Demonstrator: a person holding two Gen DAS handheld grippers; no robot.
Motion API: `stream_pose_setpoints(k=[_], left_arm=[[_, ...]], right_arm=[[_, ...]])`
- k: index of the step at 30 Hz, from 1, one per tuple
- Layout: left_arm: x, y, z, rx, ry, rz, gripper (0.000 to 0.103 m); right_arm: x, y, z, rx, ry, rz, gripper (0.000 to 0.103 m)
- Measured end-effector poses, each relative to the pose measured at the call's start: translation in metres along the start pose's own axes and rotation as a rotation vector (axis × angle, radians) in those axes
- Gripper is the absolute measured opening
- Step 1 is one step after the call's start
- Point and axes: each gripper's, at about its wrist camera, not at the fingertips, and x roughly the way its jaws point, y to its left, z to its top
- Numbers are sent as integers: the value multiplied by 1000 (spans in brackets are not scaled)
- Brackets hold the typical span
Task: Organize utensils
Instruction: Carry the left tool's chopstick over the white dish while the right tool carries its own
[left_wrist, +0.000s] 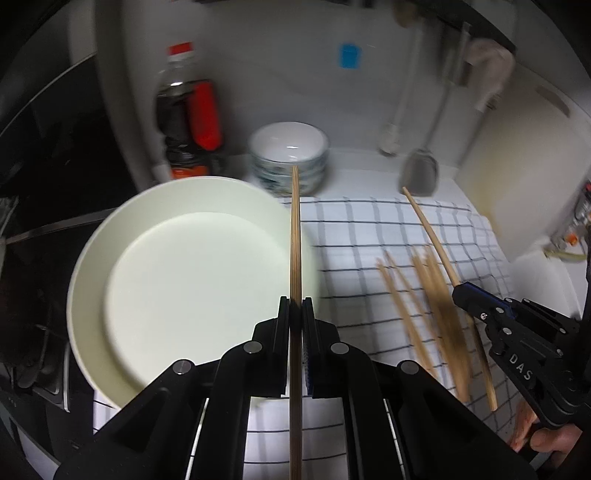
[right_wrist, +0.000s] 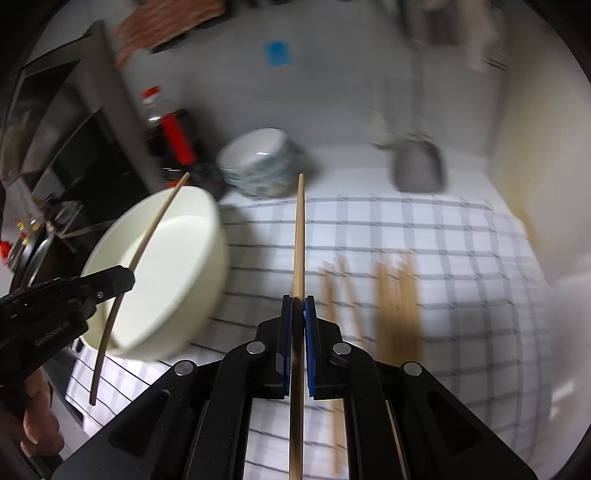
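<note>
My left gripper (left_wrist: 295, 301) is shut on one wooden chopstick (left_wrist: 295, 236) that runs forward over the rim of a large cream bowl (left_wrist: 110, 236). In the right wrist view the same gripper (right_wrist: 127, 280) holds its chopstick (right_wrist: 155, 225) above the bowl (right_wrist: 207, 258). My right gripper (right_wrist: 298, 299) is shut on a second chopstick (right_wrist: 299, 229), raised over the checked cloth (right_wrist: 424, 236). From the left wrist view that right gripper (left_wrist: 460, 291) and its chopstick (left_wrist: 430, 232) show at the right. Several loose chopsticks (left_wrist: 428, 302) lie blurred on the cloth (left_wrist: 351, 229).
A stack of small patterned bowls (left_wrist: 288, 155) stands at the back beside a dark sauce bottle (left_wrist: 188, 110) with a red label. A grey spatula (left_wrist: 419, 173) and a ladle hang on the wall. A cutting board (left_wrist: 517, 158) leans at right. A stove (left_wrist: 33, 184) is at left.
</note>
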Motion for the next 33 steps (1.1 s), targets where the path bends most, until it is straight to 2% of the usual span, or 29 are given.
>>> stream_pose_setpoints(k=[5,9,13,16,21,33], left_arm=[[3,66,10,-85,-3,90,7],[13,106,10,-125,7,138,7],[25,129,3,-145,21,159,7],[33,142,-3,-152,26,148,7],[50,157,-10,-172,61,119,7],[83,158,-6,-158,102,91,7]], right_arm=[[27,68,22,-101,9,80,6],[51,110,34,-125,36,150,6],[83,136,43,-98,89,187,6],[104,151,46,-109,119,177,6],[137,160,46,-90,192,170,6],[177,148,50,-50,274,113,6]])
